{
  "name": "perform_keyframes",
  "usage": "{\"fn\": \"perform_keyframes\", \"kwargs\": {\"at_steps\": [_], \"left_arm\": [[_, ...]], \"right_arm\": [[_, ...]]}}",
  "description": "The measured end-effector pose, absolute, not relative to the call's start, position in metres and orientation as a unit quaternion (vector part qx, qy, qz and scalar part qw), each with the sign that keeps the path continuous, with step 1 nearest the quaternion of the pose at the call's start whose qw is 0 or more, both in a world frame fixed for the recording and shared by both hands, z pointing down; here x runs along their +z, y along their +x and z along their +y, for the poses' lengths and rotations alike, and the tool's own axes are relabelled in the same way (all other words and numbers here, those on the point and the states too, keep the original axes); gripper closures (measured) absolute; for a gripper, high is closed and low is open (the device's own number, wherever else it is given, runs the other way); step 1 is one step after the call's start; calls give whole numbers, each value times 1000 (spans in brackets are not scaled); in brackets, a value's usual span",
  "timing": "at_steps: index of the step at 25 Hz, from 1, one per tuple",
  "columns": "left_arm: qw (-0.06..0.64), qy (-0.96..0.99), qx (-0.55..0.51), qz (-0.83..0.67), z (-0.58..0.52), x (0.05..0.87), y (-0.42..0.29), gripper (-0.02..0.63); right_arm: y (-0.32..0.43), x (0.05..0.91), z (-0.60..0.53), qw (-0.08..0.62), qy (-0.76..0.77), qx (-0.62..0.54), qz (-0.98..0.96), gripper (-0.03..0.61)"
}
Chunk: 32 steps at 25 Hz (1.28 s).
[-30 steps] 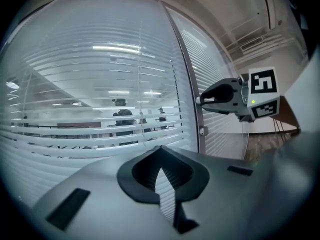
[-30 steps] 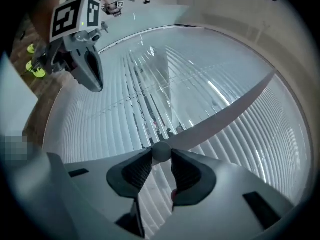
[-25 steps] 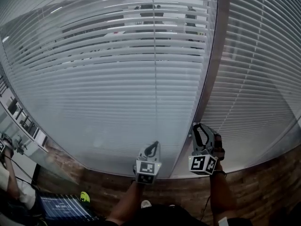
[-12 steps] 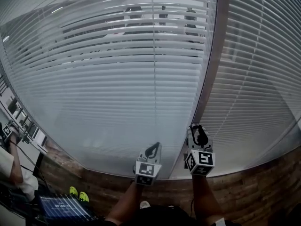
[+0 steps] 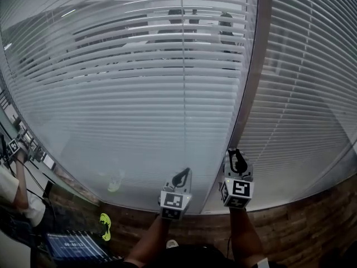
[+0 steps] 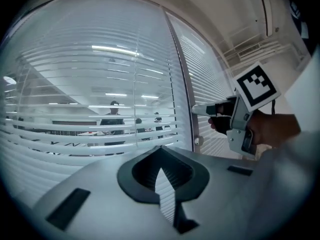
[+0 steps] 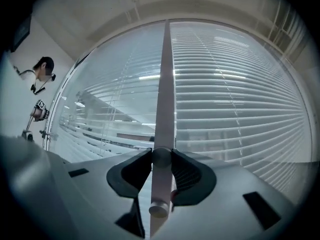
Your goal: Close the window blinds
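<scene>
- As its jaws have just been tightening, the right gripper [image 7: 161,156] now clamps the tilt wand [image 7: 161,186] between its pads, and the wand's round end pokes out just below them.
- Just to its left, the left gripper [image 6: 160,151] is pinched together on nothing (only slats show through the slit between its pads).
- The wand hangs upright beside the window post [image 5: 254,82], between two panels of blinds [image 5: 128,105].
- The slats are partly tilted, and the upper rows leave gaps.
- Through those gaps, people [image 5: 179,17] stand beyond the glass.
</scene>
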<state>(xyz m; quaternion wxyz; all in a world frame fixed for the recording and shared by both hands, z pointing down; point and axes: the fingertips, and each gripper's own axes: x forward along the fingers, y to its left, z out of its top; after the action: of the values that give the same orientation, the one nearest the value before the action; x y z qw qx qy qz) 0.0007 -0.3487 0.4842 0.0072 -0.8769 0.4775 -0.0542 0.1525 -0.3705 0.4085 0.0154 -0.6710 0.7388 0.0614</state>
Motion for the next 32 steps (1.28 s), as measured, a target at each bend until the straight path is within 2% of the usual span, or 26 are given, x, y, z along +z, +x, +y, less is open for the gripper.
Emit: {"fn": "perform_keyframes", "kwargs": {"at_steps": [4,13,18,22,25,28,32], "left_arm": [[-2,-880,-55,472,-349,486,5,621],[3,-879,-63,473,-346,488,6,621],[4,-874,-56,482,-350,486,0,621],[0,-873,-63,484,-350,491,-5,621],[-2,-874,-62,482,-349,491,-4,621],[-7,-876,-56,479,-346,484,-1,621],[-1,-873,-63,484,-349,493,-6,621]], "right_arm": [[148,407,-370,-43,-661,119,739,451],[135,414,-368,-326,-550,364,677,451],[137,422,-370,-409,-506,444,617,451],[135,419,-370,-410,-509,439,616,451],[133,416,-369,-382,-525,434,625,450],[133,415,-362,-316,-556,396,659,436],[136,405,-357,-167,-609,254,732,393]]}}
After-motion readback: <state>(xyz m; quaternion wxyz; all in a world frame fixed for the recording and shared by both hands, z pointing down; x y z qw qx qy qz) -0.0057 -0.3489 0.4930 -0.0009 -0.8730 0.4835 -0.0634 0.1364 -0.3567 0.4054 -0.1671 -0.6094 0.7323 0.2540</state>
